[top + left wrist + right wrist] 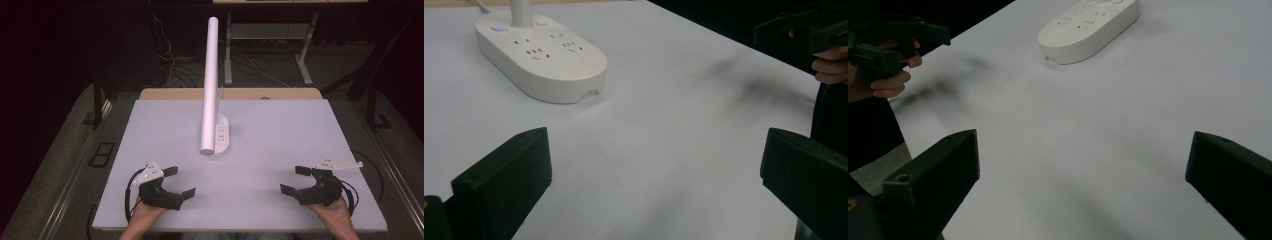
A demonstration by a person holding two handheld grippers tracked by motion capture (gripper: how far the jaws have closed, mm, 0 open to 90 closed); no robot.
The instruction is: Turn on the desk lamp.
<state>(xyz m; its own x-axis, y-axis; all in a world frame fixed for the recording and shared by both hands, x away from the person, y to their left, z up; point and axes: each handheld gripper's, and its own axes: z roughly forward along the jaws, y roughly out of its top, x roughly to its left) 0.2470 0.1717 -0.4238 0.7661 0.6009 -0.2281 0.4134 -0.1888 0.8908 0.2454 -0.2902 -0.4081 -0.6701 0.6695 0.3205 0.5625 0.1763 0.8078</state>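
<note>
- The left gripper [179,182] is held by a hand [145,210] low over the near left part of the white table [280,140]; its jaws are spread wide and nothing is gripped between them.
- The right gripper [295,180] is held by the other hand [332,209] over the near right part of the table, with its jaws likewise spread wide and empty.
- The two grippers are set well apart, their jaws angled inward toward each other and toward the table's middle.
- A white power strip [221,134] is seen ahead of both grippers, lying flat on the table between their lines of sight, well clear of either pair of jaws.
- In the left gripper view the power strip [541,57] is placed beyond the left jaw, and the right gripper [804,27] with its hand is seen far off at the upper right.
- In the right gripper view the power strip [1090,27] lies ahead between the jaws, and the left gripper [893,42] is seen far off at the upper left.
- A white tube [210,85] rises from the far end of the power strip and leans toward the camera.
- Faint dark smudges [749,80] are seen on the table surface ahead of the left gripper's right jaw.
</note>
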